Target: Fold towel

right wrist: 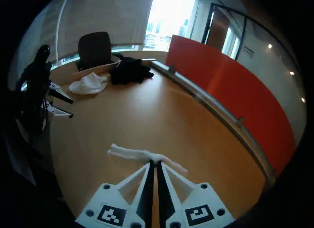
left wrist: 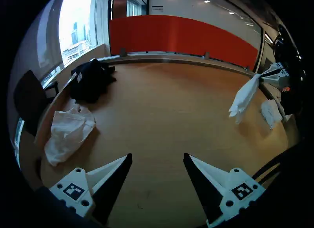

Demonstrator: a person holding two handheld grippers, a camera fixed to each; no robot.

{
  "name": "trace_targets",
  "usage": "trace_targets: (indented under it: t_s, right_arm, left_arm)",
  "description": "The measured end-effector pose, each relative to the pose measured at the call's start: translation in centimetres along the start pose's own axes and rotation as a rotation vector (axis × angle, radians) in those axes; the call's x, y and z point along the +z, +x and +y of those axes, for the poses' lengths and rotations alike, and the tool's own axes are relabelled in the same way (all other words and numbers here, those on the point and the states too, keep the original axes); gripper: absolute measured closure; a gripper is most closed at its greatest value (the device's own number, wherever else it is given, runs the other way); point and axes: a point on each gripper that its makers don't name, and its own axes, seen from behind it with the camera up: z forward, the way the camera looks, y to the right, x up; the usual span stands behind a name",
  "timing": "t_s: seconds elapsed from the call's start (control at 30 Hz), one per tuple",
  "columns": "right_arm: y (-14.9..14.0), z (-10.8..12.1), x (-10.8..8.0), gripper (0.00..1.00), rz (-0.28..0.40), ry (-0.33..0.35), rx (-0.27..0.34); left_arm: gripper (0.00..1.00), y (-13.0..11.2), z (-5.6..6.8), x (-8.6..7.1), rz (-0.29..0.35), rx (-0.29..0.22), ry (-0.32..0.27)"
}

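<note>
A white towel point(left wrist: 243, 98) hangs off the table from my right gripper point(left wrist: 262, 77), far right in the left gripper view. In the right gripper view the same towel point(right wrist: 131, 153) stretches leftward from my right gripper point(right wrist: 155, 164), whose fingers are shut on its edge. My left gripper point(left wrist: 157, 155) stands open over the bare wooden table point(left wrist: 165, 110), nothing between its fingers. It appears again as the left gripper point(right wrist: 72, 109) at the left of the right gripper view, open, held by a dark-sleeved arm point(right wrist: 35, 94).
A second white cloth point(left wrist: 271, 113) lies near the table's right edge. A white bag point(left wrist: 68, 132) and a black garment point(left wrist: 92, 79) sit at the far left. A black chair point(right wrist: 94, 47) and an orange partition point(left wrist: 180, 35) border the table.
</note>
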Motion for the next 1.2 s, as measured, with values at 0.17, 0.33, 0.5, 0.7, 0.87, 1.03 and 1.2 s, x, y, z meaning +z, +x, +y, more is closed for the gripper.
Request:
trace_targets:
  t_s: [0.17, 0.33, 0.5, 0.7, 0.87, 1.03, 1.2]
  right_arm:
    - [-0.7, 2.4, -1.7, 0.95, -0.001, -0.033, 0.010]
    - [-1.7, 4.9, -3.3, 0.95, -0.006, -0.063, 0.026]
    - [-3.0, 7.4, -4.8, 0.95, -0.016, -0.089, 0.043]
    - [-4.7, 10.1, -6.5, 0.95, -0.029, -0.115, 0.070]
    - [-6.2, 12.3, -7.8, 0.95, -0.043, -0.143, 0.089]
    - [-7.8, 14.5, -8.9, 0.95, -0.061, -0.170, 0.100]
    - [-9.3, 16.8, -10.2, 0.95, -0.081, -0.200, 0.110]
  left_arm:
    - [0.03, 0.5, 0.5, 0.3, 0.001, 0.009, -0.007]
    - [0.03, 1.0, 0.9, 0.5, 0.002, 0.023, -0.009]
    - [0.03, 1.4, 1.4, 0.7, 0.001, 0.032, -0.009]
    - [0.03, 1.6, 2.1, 1.1, -0.005, 0.036, -0.012]
    - [0.03, 1.6, 2.7, 1.4, -0.013, 0.045, -0.013]
    - [0.03, 1.9, 3.2, 1.7, -0.017, 0.055, -0.013]
    - [0.03, 2.1, 3.6, 1.9, -0.020, 0.062, -0.012]
